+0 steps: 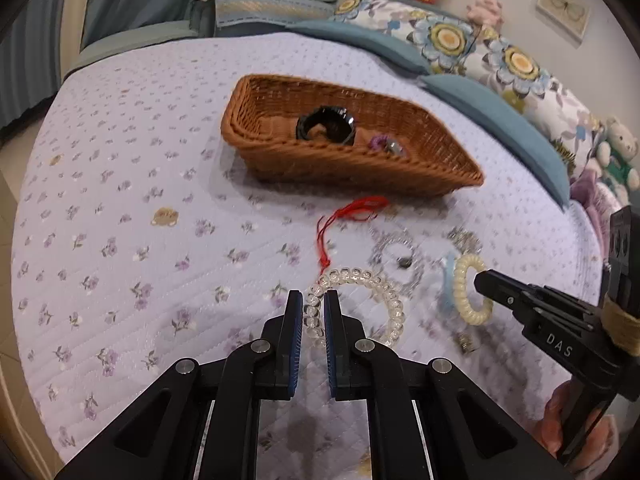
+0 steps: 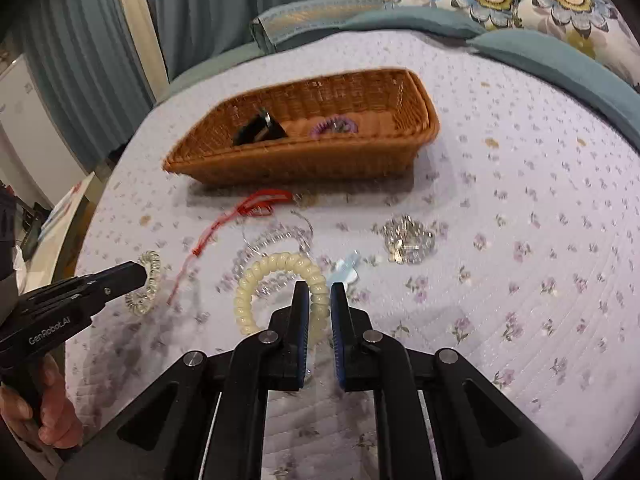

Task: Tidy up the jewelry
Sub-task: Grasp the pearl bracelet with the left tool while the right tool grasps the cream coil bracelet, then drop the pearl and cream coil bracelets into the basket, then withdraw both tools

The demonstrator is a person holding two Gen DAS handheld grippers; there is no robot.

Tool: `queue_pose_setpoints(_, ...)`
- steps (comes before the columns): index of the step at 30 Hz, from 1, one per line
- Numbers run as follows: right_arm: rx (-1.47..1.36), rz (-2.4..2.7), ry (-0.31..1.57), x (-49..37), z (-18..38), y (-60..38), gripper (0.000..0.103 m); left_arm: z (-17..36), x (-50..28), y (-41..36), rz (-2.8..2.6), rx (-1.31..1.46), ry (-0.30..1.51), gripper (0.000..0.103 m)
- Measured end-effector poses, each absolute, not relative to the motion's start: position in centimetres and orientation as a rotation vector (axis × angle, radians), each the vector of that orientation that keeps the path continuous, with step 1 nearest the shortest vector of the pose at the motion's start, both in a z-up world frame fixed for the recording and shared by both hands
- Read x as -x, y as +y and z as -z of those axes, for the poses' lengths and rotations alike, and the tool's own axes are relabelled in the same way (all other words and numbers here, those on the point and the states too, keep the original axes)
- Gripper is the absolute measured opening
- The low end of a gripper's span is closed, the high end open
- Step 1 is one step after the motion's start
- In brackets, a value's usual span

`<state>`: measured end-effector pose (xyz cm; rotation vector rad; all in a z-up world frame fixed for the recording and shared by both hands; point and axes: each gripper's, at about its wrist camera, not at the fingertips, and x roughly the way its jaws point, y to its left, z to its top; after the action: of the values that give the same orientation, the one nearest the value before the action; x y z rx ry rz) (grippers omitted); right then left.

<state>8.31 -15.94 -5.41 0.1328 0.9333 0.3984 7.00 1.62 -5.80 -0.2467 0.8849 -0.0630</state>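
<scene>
1. While both grippers sit low over the floral quilt point(image 1: 120, 200), each is clamped on a coil hair tie.
2. Left gripper point(image 1: 313, 304): jaws narrow, pinching the clear coil tie point(image 1: 360, 280) at its left arc; the rest of the loop hangs free to the right of the fingers. In the right wrist view the same tie point(image 2: 146, 284) shows behind the left gripper's tip.
3. Right gripper point(image 2: 320, 296): jaws narrow, closed on the cream coil tie point(image 2: 276, 268) at its right side; loop extends left of the fingers.
4. Wicker basket point(image 1: 280, 160) stands beyond the loose pieces, on the quilt. Inside: a black bracelet point(image 1: 326, 126) and a purple coil tie point(image 1: 380, 144).
5. Still on the quilt between basket and grippers: red cord point(image 1: 344, 216), a clear beaded bracelet point(image 1: 394, 252) (blurred), a silver chain heap point(image 2: 408, 236), a pale blue piece point(image 2: 346, 272) just beside the cream tie.
6. A person's hand point(image 2: 52, 412) grips the left tool's handle.
</scene>
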Motion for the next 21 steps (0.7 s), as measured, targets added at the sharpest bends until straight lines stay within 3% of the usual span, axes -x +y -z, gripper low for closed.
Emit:
queue_pose_setpoints(11, -0.162, -0.382, 0.808, -9.0, 0.1, -17.1, 0.013, -0.3, -8.6, 2.1, 0.076, 0.259, 0.736, 0.010)
queue_pose_setpoints(16, -0.162, -0.377, 0.777, -13.4, -2.4, -16.7, 0.013, -3.8, -12.2, 2.5, 0.087, 0.234, 0.692, 0.010)
queue_pose_setpoints(21, -0.140, -0.361, 0.808, -19.7, -2.3, -14.9, 0.013, -3.7, -16.8, 3.1, 0.078, 0.222, 0.692, 0.010)
